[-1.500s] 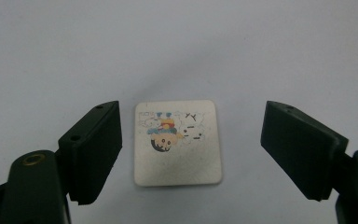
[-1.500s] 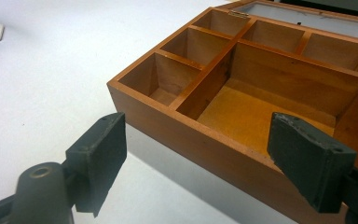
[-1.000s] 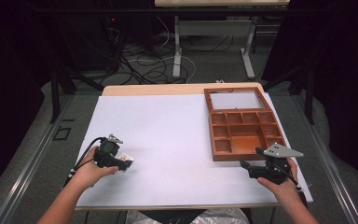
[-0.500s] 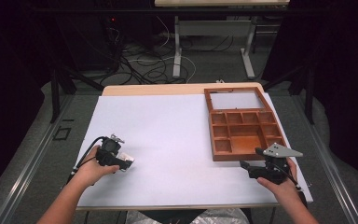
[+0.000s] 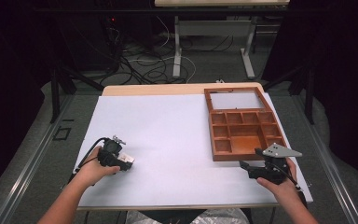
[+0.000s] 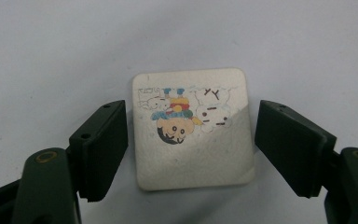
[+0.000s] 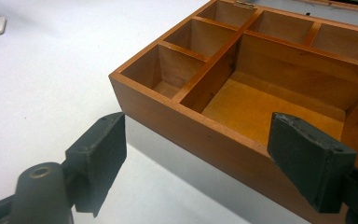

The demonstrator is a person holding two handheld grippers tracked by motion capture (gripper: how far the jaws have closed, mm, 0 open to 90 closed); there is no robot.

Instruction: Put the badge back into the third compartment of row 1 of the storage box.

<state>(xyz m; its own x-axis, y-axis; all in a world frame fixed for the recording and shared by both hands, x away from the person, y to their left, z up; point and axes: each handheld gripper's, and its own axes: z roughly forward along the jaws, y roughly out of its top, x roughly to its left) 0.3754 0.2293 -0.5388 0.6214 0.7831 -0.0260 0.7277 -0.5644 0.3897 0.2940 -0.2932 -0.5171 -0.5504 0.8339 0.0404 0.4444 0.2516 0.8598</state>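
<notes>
- While the small square card (image 6: 193, 128) with a cartoon print lies flat on the white surface (image 5: 177, 135) near its left front corner, the left claw (image 5: 126, 162) straddles it. Its jaws have just been closing, yet a gap shows on each side, so nothing is pinched; they seem set to nip the card's two side edges.
- The right claw (image 5: 246, 168) rests spread and empty, just in front of the wooden box (image 5: 242, 123) at the right. It looks parked there, perhaps to steady the box.
- The box's lid lies open behind its empty compartments, probably so it can take the card.
- Between card and box the surface is bare; nothing stands in the way. Lying so flat, the card may slip as the jaws meet it.
</notes>
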